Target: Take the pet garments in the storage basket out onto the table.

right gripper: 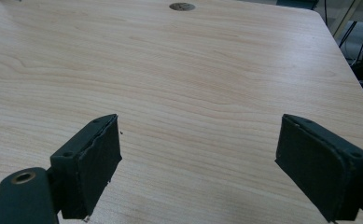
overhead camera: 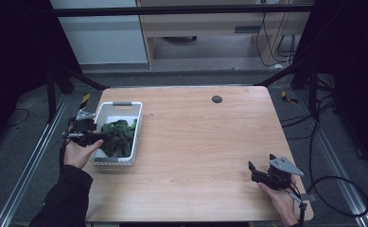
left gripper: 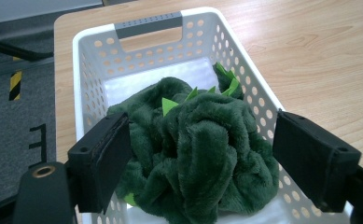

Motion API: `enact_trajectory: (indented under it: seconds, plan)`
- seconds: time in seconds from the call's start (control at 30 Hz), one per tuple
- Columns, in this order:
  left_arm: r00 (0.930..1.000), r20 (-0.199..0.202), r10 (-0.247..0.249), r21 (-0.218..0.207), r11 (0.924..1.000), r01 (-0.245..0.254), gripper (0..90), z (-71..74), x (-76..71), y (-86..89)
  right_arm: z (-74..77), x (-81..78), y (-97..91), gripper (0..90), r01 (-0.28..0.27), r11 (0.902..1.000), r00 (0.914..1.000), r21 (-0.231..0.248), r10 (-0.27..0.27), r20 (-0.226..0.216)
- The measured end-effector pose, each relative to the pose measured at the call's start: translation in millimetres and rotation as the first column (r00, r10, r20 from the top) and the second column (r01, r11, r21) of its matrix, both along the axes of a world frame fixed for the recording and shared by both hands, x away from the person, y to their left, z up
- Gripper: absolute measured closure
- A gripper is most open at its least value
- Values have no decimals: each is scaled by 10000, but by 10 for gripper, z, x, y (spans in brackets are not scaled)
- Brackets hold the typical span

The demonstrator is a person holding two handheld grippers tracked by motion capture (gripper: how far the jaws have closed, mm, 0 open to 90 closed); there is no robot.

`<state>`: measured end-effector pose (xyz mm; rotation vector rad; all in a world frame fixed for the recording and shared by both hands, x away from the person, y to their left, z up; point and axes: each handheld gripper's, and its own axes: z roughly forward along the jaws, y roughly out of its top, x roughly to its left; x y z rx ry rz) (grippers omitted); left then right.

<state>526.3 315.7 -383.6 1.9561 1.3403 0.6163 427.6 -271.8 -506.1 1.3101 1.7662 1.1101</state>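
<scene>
A white perforated basket (overhead camera: 136, 130) (left gripper: 256, 91) with a grey handle stands on the left side of the wooden table (overhead camera: 200, 142). A crumpled dark green plush cloth (overhead camera: 119, 137) (left gripper: 202, 154) with light green points lies inside it. My left gripper (overhead camera: 105, 137) (left gripper: 202, 126) reaches over the basket's left wall. Its jaws stand wide on either side of the cloth and do not squeeze it. My right gripper (overhead camera: 261, 162) (right gripper: 198, 135) hovers open over bare wood near the table's front right corner, with nothing between its fingers.
A dark round grommet (overhead camera: 216, 99) (right gripper: 182, 6) sits in the tabletop near the far edge. Cables (overhead camera: 333, 189) trail on the floor to the right. Yellow and black tape (left gripper: 15, 85) marks the floor left of the table.
</scene>
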Motion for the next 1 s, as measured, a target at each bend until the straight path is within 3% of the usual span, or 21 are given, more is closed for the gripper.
enact_trajectory:
  seconds: [0.57, 1.0]
  plan:
    - [9958, -847, -337, 528, 9979, 382, 134, -28, 201, -143, -1, 5, -1, 137, -26, 10000, 10000, 54, 26, -56]
    - [9872, -1539, -414, 933, 9940, 562, 132, -99, 332, -232, -1, 8, 2, 139, -99, 9999, 9999, 43, 100, -119]
